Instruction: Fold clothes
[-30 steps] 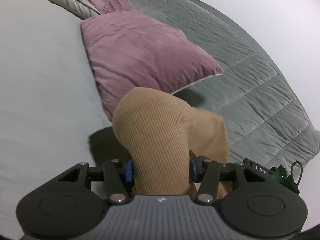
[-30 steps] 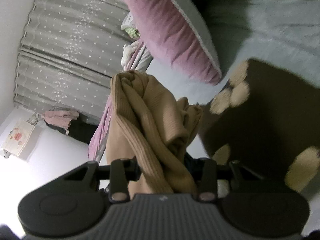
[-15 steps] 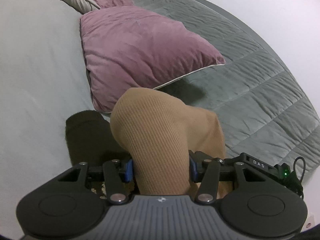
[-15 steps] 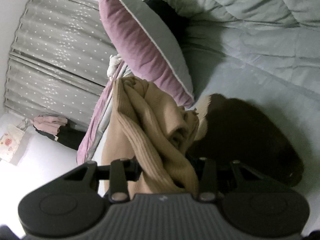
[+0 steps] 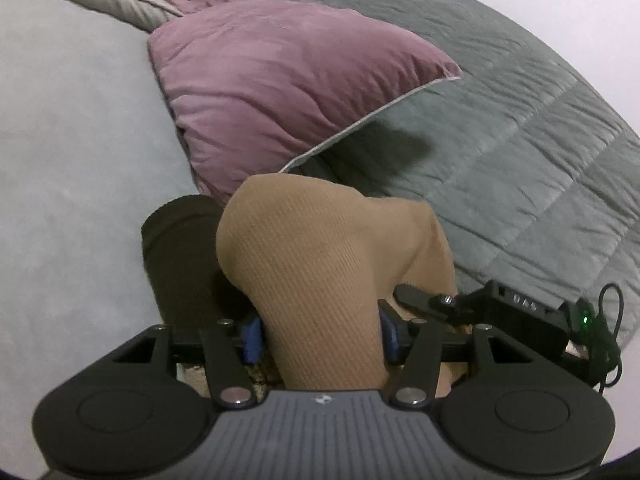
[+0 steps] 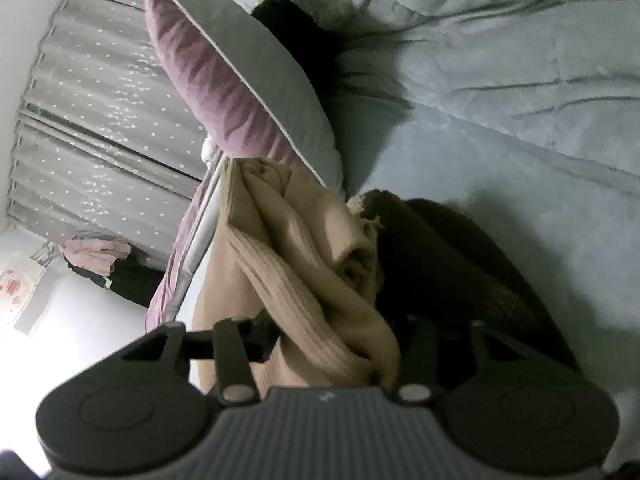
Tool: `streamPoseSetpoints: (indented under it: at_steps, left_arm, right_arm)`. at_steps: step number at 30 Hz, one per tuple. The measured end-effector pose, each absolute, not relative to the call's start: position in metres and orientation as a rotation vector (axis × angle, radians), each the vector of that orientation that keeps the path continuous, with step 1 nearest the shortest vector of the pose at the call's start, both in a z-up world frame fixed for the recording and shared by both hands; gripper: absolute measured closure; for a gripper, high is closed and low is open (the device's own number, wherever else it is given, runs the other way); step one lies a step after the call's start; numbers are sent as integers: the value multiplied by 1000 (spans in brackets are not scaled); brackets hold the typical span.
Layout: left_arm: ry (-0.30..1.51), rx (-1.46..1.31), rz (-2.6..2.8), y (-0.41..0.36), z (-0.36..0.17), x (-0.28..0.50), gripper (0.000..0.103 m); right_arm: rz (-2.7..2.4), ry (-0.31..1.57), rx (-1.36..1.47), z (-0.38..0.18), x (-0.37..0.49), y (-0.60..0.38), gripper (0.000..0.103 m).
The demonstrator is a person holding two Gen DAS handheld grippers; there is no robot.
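Left gripper (image 5: 320, 336): jaws closed around a thick bunch of the tan ribbed garment (image 5: 320, 264), blue pads pressed against the fabric on both sides. The cloth bulges up and forward from between them, held above the bed (image 5: 72, 168).

Right gripper (image 6: 332, 340): jaws clamped on a twisted, gathered fold of the same tan ribbed garment (image 6: 296, 248), which rises in ropes ahead of the fingers. In the left wrist view this gripper (image 5: 480, 312) sits just beside the left one, against the cloth.

Dark brown garment (image 5: 180, 264): lies on the bed beneath the held cloth.

Mauve pillow (image 5: 280, 92): rests beyond it, partly on the grey quilted blanket (image 5: 520, 140).

Dotted grey curtain (image 6: 100, 120): background.
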State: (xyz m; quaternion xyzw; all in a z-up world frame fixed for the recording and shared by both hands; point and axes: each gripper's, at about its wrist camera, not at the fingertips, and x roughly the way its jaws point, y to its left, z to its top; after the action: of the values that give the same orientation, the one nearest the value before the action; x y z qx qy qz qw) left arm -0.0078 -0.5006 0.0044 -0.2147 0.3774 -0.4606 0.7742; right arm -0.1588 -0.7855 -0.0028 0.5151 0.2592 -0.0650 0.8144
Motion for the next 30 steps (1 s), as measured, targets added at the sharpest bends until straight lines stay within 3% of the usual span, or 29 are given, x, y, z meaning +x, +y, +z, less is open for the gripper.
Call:
streamPoseSetpoints:
  at_steps: [3, 6, 12, 16, 22, 30]
  left_arm:
    - [827, -425, -1009, -495, 13, -8, 46]
    - [833, -398, -998, -495, 17, -9, 45]
    - [847, -358, -967, -498, 26, -9, 45]
    - [857, -345, -946, -497, 34, -8, 45]
    - [708, -273, -893, -487, 55, -17, 45]
    - [492, -138, -885, -490, 79, -21, 50]
  right_arm:
    - [-170, 543, 1023, 14, -161, -781, 30]
    - [-207, 522, 953, 32, -168, -781, 27]
    - [-280, 483, 781, 60, -167, -758, 32]
    - [-357, 416, 676, 77, -168, -742, 44]
    - [-399, 320, 489, 100, -168, -707, 53]
    - [-477, 384, 125, 90, -133, -658, 62]
